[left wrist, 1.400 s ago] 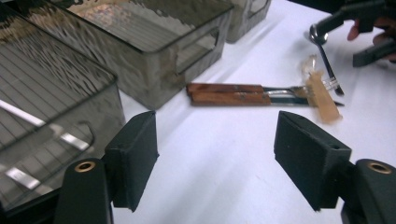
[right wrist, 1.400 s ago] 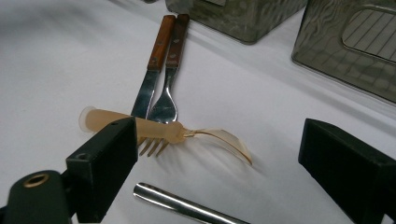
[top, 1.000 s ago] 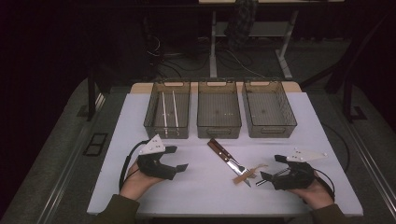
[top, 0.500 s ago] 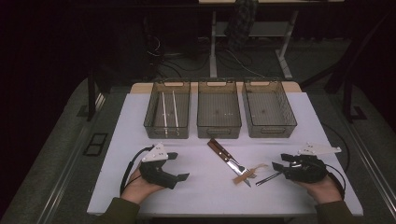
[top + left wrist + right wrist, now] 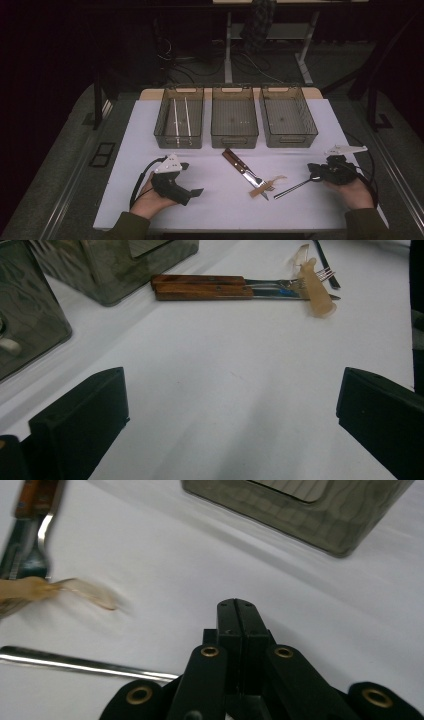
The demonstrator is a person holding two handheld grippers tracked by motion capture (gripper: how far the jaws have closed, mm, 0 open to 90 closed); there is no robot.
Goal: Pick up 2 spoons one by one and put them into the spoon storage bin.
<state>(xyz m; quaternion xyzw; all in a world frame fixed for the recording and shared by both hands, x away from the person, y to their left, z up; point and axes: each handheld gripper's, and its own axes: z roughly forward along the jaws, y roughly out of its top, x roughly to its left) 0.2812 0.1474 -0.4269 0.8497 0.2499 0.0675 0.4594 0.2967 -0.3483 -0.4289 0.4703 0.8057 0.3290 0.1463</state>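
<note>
Right claw [image 5: 316, 176] has slid outward toward the right edge of the surface [image 5: 220, 210] since the earlier frame, dragging the metal rod [image 5: 292, 188] with it; the rod was close against the knife-and-fork bundle, now it lies just clear of it. Jaws have just been closing. Left claw [image 5: 189, 179] hardly shifted; its jaws have just been opening, nothing between them.

Near edge, left: left claw in a hand, jaws wide apart over bare white surface. In the left gripper view its two black pads [image 5: 80, 415] stand far apart, with no object between.

Near edge, right: right claw in a hand, jaws pressed together. In the right gripper view the pads [image 5: 236, 625] meet flat with no gap. The rod's [image 5: 75, 662] end runs in under the linkage; cannot tell whether it is pinched.

Middle, toward the near edge: wood-handled knife [image 5: 239, 165] and fork [image 5: 285, 285] side by side, lying diagonally, handles toward the far edge. A tan rubber band [image 5: 265, 186] is around their tips. The rod lies slantwise between the bundle and the right claw.

Far edge: three smoky see-through bins in a row. Left bin [image 5: 179, 142] holds two pale thin sticks [image 5: 181, 116]. Middle bin [image 5: 234, 140] and right bin [image 5: 289, 141] stand beside it.
</note>
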